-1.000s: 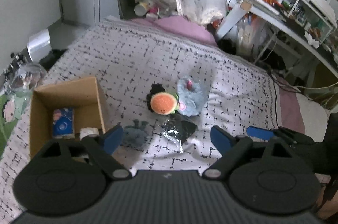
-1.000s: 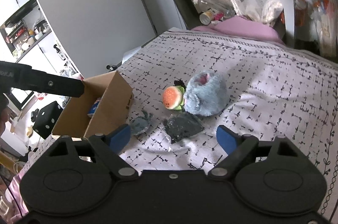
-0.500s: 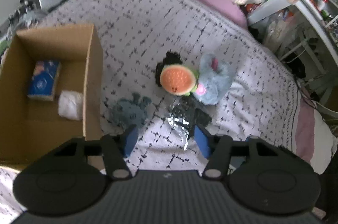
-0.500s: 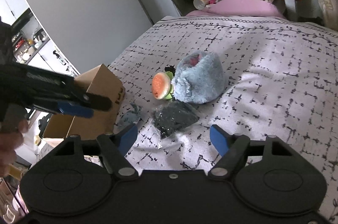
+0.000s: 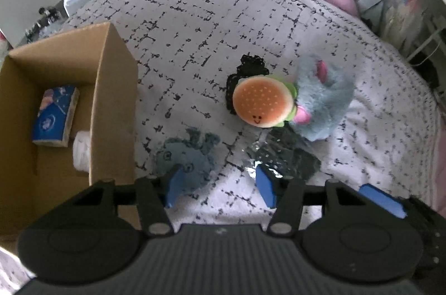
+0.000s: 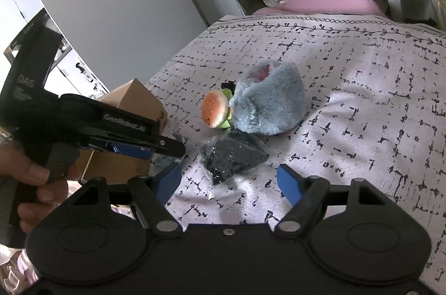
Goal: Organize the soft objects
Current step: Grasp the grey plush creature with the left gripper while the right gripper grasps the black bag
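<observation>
Blue-grey plush (image 5: 187, 158) beneath open left claw (image 5: 220, 187)

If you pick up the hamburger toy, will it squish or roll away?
The hamburger toy looks plush, so it would probably squish and feel light. It is round but leans against the fluffy blue plush, so it probably won't roll far.

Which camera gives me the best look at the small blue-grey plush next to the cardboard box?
The left wrist view: the small blue-grey plush lies nearly whole just past the left gripper, beside the cardboard box. In the right wrist view, the left gripper and the right gripper hide nearly all of it.
</observation>
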### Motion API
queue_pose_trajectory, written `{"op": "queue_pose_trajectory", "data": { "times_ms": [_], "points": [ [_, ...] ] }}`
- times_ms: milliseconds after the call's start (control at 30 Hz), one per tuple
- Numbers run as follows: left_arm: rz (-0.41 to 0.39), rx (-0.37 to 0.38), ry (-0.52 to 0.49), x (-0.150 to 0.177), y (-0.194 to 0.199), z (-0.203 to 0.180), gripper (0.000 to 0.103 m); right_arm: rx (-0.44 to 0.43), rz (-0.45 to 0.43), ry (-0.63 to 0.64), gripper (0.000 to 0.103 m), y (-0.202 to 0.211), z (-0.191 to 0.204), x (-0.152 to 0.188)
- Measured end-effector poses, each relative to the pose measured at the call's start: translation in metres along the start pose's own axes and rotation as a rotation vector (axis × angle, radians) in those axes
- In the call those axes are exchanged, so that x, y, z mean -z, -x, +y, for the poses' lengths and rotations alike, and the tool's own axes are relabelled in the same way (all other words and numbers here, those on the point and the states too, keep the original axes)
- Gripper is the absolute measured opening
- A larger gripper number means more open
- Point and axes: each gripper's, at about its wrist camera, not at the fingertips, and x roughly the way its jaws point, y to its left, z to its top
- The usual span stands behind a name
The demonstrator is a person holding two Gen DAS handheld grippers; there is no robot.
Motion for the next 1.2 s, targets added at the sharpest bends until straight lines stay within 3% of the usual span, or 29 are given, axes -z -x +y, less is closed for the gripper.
{"op": "queue_pose_trajectory", "data": {
  "times_ms": [333,633,700,767,933,1200],
  "points": [
    [0.006,-0.14,-0.088,-0.004,-0.019,-0.016,0.059,0.03,0.019,0.032,0.075,-0.019,0.001,-0.002],
    [0.013,-0.201,-0.153,0.007,-0.04,-0.016,0.059,0.044,0.009,0.061,0.075,-0.025,0.002,-0.003],
    [0.008,-0.182,-0.132,0.009,-0.041,-0.012,0.054,0.052,0.006,0.088,0.076,-0.029,0.005,-0.004],
    [-0.001,-0.176,-0.118,0.008,-0.04,-0.008,0.041,0.047,0.012,0.105,0.076,-0.033,0.007,-0.004],
    [-0.025,-0.139,-0.089,0.005,-0.032,-0.002,0.025,0.053,0.018,0.14,0.076,-0.041,0.012,-0.005],
    [-0.074,-0.096,-0.095,0.01,-0.015,-0.007,0.016,0.071,0.02,0.207,0.077,-0.052,0.023,-0.002]
  ]
}}
